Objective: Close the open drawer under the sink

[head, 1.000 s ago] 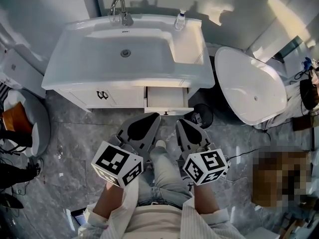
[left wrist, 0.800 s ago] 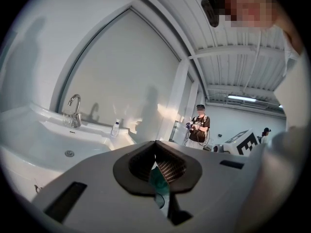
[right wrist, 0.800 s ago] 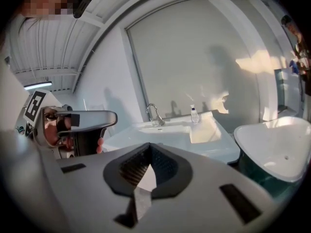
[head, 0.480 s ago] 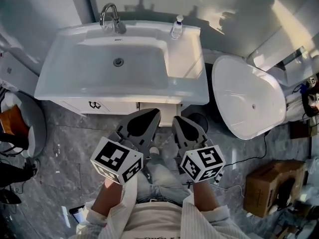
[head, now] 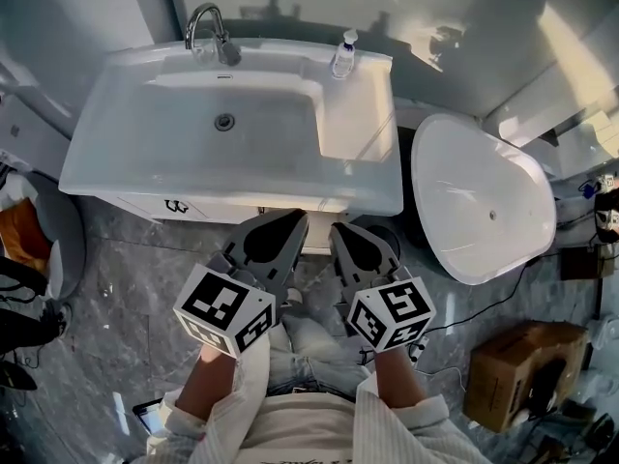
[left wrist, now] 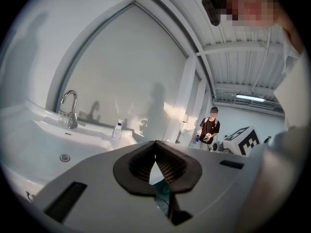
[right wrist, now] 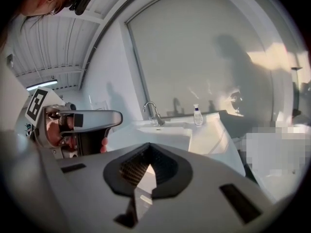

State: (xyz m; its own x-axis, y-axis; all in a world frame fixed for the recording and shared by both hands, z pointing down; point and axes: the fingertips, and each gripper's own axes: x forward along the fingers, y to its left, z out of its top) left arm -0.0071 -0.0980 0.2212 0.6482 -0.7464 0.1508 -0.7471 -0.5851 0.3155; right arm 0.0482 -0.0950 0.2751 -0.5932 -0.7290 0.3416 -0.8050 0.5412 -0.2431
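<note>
Below you, grey marble floor (head: 126, 288) spread under a wide white sink (head: 145, 153) set on its cabinet (head: 135, 204). A white oval tub (head: 484, 201) stood just beside the sink on the right, and a cardboard box (head: 513, 375) sat on the floor at your right. Under the sink's right part the drawer (head: 314, 217) sat pushed in, its front level with the cabinet face and mostly hidden by the sink rim. You held both claws side by side with their tips near that front; contact could not be made out. Your left claw (head: 293, 218) had its jaws closed on nothing, and your right claw (head: 336, 226) was likewise closed and empty. At the sink's back edge stood a chrome tap (head: 208, 32) and a small bottle (head: 344, 54).
</note>
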